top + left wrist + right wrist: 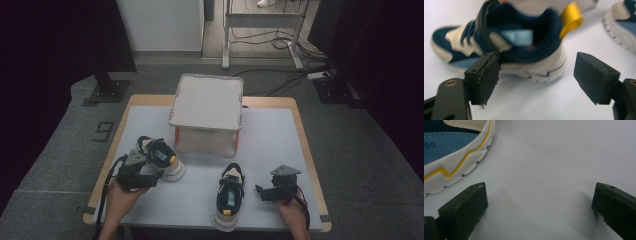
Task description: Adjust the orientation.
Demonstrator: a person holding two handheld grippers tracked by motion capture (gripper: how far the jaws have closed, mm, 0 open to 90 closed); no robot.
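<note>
Nearest me, my right gripper [259, 191] rests on the counter [280, 145], fingers [464, 212] wide and empty, just right of the near shoe [229, 195]. On the left, my left gripper [159, 177] has its fingers [484, 77] apart, not gripping, at the far shoe [161, 156]. Beyond stands a white box [207, 115].

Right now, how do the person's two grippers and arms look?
Each hand carries a black gripper: the left gripper and the right gripper. Each bears a grey three-cornered plate on top and trails a black cable along the forearm. The pads are dark, blocky, with worn, frayed edges. The forearms are bare; no sleeves are visible.
</note>
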